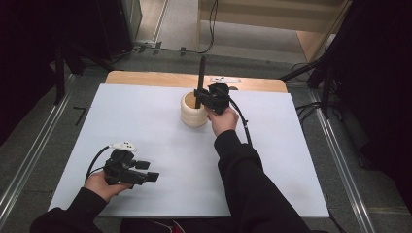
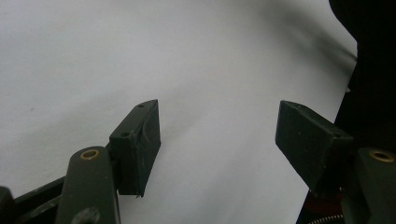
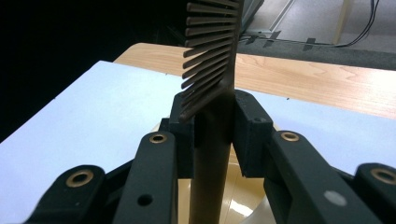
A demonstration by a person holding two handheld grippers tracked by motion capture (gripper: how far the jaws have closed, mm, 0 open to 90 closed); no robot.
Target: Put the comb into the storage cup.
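Observation:
A dark comb point(image 1: 201, 72) stands upright, teeth end up, with its handle reaching down into a cream ribbed cup point(image 1: 193, 114) at the back middle of the white table sheet point(image 1: 145, 121). My right gripper point(image 1: 200, 95) is shut on the comb's handle just above the cup's rim. In the right gripper view the comb point(image 3: 212, 56) sits between the jaws of the right gripper point(image 3: 212, 128), and the cup point(image 3: 245, 205) lies below them. My left gripper point(image 1: 148, 171) rests low near the front left, open, jaws pointing right. The left gripper point(image 2: 217, 135) has nothing between its fingers.
A strip of wooden tabletop point(image 1: 155, 78) shows behind the white sheet, with a small metal piece point(image 1: 226, 79) on it. Cables point(image 1: 214, 29) and rails point(image 1: 34, 155) lie on the floor around the table. Dark curtains stand at both sides.

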